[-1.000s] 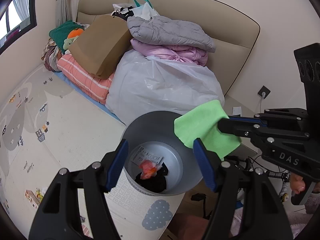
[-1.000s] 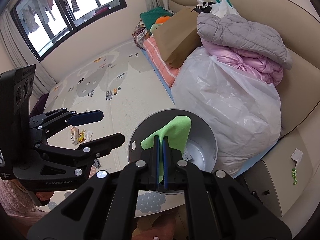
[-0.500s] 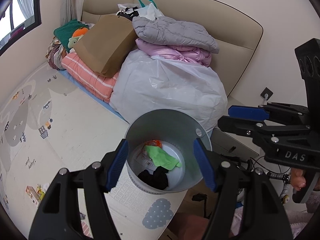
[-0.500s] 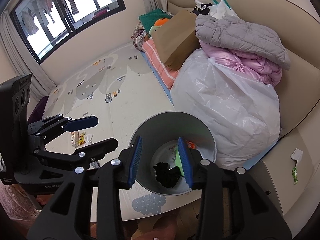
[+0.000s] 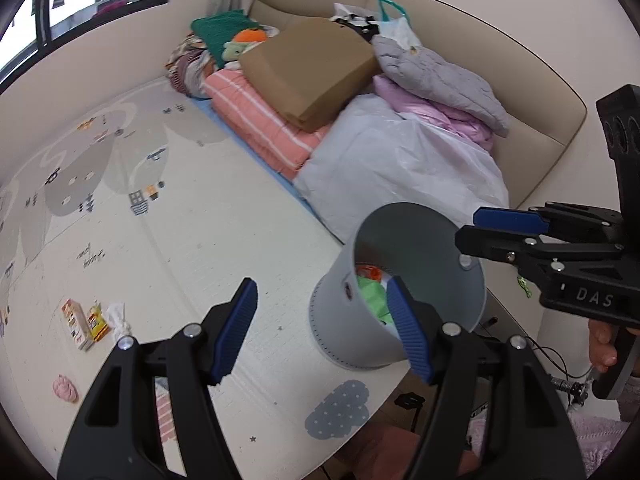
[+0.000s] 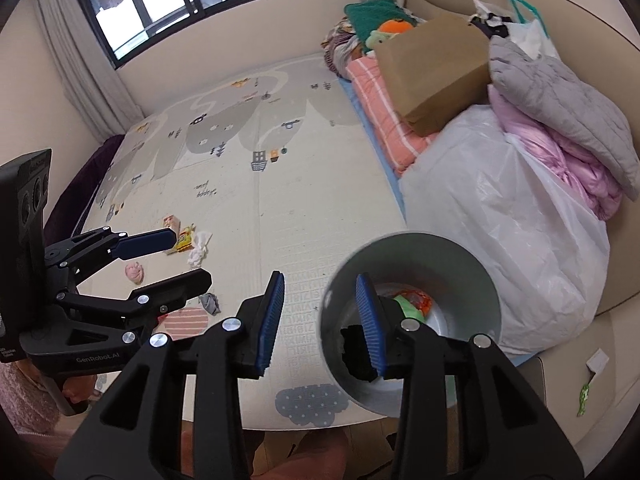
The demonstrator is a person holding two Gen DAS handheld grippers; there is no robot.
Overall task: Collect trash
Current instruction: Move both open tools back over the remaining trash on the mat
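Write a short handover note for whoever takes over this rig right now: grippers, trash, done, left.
Left gripper: open, empty.
Right gripper: open, empty, above the grey bin.
Done: green cloth, an orange wrapper and something black lie in the bin.
Left, on the play mat: small cartons, white tissue, pink wad, grey crumpled scrap.

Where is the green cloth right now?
The green cloth lies inside the grey bin, beside an orange wrapper. In the right wrist view it shows at the bin's bottom, just past the right gripper.
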